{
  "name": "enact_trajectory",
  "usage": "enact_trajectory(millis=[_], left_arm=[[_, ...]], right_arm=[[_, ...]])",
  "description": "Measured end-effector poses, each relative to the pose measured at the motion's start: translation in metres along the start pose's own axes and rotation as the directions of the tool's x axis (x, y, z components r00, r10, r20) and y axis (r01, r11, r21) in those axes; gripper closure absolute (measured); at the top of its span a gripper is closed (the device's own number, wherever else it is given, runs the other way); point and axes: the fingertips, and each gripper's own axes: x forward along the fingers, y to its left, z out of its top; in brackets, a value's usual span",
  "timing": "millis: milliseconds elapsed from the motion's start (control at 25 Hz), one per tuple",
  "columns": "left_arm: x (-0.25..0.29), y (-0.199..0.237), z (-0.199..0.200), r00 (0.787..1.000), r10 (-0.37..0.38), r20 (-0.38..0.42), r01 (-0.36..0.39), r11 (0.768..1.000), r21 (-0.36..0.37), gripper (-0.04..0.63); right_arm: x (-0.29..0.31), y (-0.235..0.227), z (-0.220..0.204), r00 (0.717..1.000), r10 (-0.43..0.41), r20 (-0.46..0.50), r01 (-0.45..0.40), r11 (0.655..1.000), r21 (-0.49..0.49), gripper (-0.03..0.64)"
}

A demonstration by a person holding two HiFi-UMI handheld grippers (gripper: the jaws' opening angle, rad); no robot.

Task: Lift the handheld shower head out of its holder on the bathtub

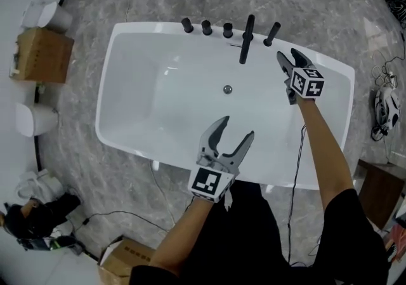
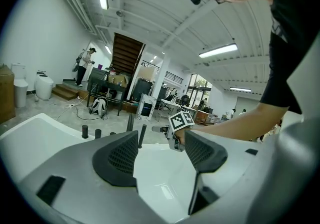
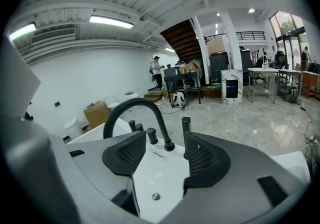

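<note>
Bathtub: white, freestanding; black fittings in row along far rim

Left gripper: jaws spread, nothing between; held over near rim, judged idle and out of way

Right gripper: jaws parted, empty; raised near far rim, aimed at fittings, likely lining up grasp

Spout: arch reaching over basin

Handheld shower head: slim wand seated in holder at right end of row, just beyond right jaw, untouched

Knobs: three, left of spout
</note>
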Motion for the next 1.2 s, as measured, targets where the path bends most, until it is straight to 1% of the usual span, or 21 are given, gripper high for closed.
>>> enact_trajectory(millis=[320,440,520,600,680,760,960,1200], left_arm=[[0.024,0.019,-0.012,1.0,0.029,0.0,-0.029,0.999,-0.016,0.326],[0.029,0.024,-0.016,0.999,0.038,-0.004,-0.038,0.999,-0.027,0.326],[0.029,0.025,-0.019,0.999,0.037,-0.009,-0.037,0.999,-0.035,0.326],[0.029,0.027,-0.024,0.999,0.035,-0.015,-0.036,0.999,-0.041,0.326],[0.028,0.03,-0.028,0.999,0.042,-0.013,-0.042,0.998,-0.037,0.326],[0.029,0.031,-0.03,0.999,0.048,-0.009,-0.048,0.998,-0.031,0.327],[0.034,0.032,-0.036,0.999,0.031,-0.026,-0.032,0.999,-0.039,0.327],[0.028,0.04,-0.044,0.999,0.034,-0.042,-0.036,0.999,-0.034,0.327]], right_arm=[[0.063,-0.032,-0.014,0.999,-0.013,-0.042,0.01,0.997,-0.081,0.403],[0.082,-0.039,-0.017,0.998,-0.016,-0.054,0.011,0.996,-0.094,0.403],[0.091,-0.043,-0.018,0.998,-0.021,-0.052,0.016,0.995,-0.095,0.403],[0.098,-0.05,-0.02,0.998,-0.036,-0.044,0.033,0.997,-0.077,0.403],[0.106,-0.055,-0.022,0.998,-0.048,-0.031,0.046,0.998,-0.046,0.403],[0.114,-0.055,-0.026,0.998,-0.047,-0.032,0.046,0.998,-0.046,0.403],[0.132,-0.059,-0.027,0.997,-0.055,-0.054,0.047,0.99,-0.135,0.403],[0.151,-0.061,-0.022,0.998,-0.059,-0.037,0.056,0.995,-0.085,0.403]])
